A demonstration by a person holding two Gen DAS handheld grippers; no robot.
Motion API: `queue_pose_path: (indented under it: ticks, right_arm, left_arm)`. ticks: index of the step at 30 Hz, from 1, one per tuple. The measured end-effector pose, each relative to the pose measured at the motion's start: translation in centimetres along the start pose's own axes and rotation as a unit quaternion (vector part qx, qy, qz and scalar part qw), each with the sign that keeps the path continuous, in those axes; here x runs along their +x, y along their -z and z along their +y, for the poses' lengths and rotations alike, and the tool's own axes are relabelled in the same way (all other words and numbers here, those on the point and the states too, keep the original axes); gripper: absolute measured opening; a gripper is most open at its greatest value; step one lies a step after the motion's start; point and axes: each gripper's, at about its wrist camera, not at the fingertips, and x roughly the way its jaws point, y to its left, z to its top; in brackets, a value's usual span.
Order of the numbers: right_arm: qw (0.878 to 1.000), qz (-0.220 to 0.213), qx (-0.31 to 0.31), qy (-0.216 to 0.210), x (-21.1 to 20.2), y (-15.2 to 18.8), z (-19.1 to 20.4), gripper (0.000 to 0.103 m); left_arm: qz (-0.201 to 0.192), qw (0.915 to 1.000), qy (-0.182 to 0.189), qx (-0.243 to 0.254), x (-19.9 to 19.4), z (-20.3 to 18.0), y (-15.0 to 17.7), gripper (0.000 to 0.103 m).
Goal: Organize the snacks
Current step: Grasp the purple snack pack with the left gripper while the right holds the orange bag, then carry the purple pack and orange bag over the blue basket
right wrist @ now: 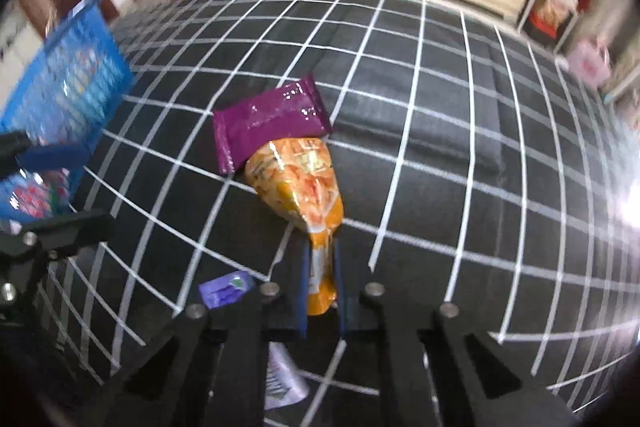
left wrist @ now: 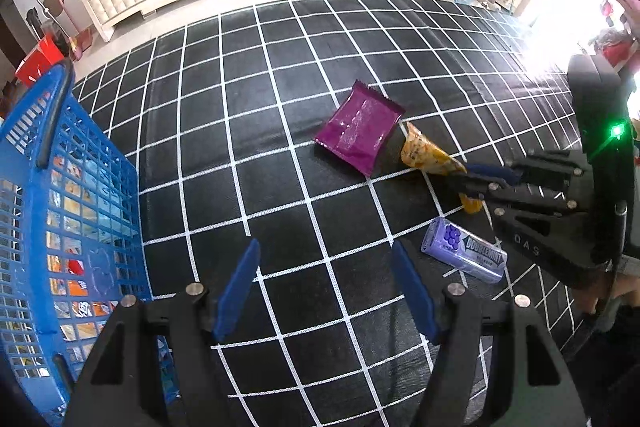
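— Blue plastic basket (left wrist: 80,187) sits at your left on the gridded mat (left wrist: 280,39), already holding packets. Carry the catch there?

— Yes. Your right gripper (right wrist: 321,263) pinches the orange snack bag (right wrist: 300,183) by its narrow end (lift straight, its top touches the purple packet (right wrist: 268,119)). Your left gripper (left wrist: 324,291) hangs spread and empty. The gum pack (left wrist: 464,251) is half hidden from the right wrist.

Snack count on the gridded mat

Three loose snacks show: one purple packet (left wrist: 358,129), one orange packet (right wrist: 300,183) and one Doublemint gum pack (left wrist: 464,250). One blue basket (left wrist: 24,131) holds more packets, too hidden to count. Two grippers are in view.
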Motion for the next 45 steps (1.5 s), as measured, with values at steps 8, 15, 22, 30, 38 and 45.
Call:
queue_pose_path:
  ticks: [8, 15, 22, 30, 38, 45]
  right_arm:
    - [0.995, -0.033, 0.078, -0.044, -0.6, 0.9, -2.4, 0.012]
    - [0.99, -0.067, 0.113, -0.053, -2.6, -0.1, -5.0, 0.012]
    - [0.987, -0.077, 0.135, -0.044, -3.3, -0.6, -6.3, 0.012]
    - [0.983, -0.082, 0.157, -0.046, -3.6, -1.0, -7.3, 0.013]
    - [0.983, -0.08, 0.159, -0.048, -3.6, -1.3, -7.6, 0.013]
    - [0.982, -0.081, 0.163, -0.045, -3.7, -1.2, -8.1, 0.013]
  left_arm:
    - [0.001, 0.9988, -0.033, 0.036, -0.2, -1.4, -2.1, 0.067]
    - [0.02, 0.9953, -0.034, 0.089, 1.7, -4.2, -5.3, 0.066]
    - [0.036, 0.9906, -0.046, 0.124, 4.8, -5.6, -8.2, 0.066]
    - [0.067, 0.9873, -0.058, 0.131, 9.1, -5.8, -9.7, 0.066]
    - [0.075, 0.9856, -0.051, 0.143, 10.9, -6.4, -10.4, 0.052]
    - [0.073, 0.9878, -0.042, 0.131, 10.6, -5.6, -10.1, 0.044]
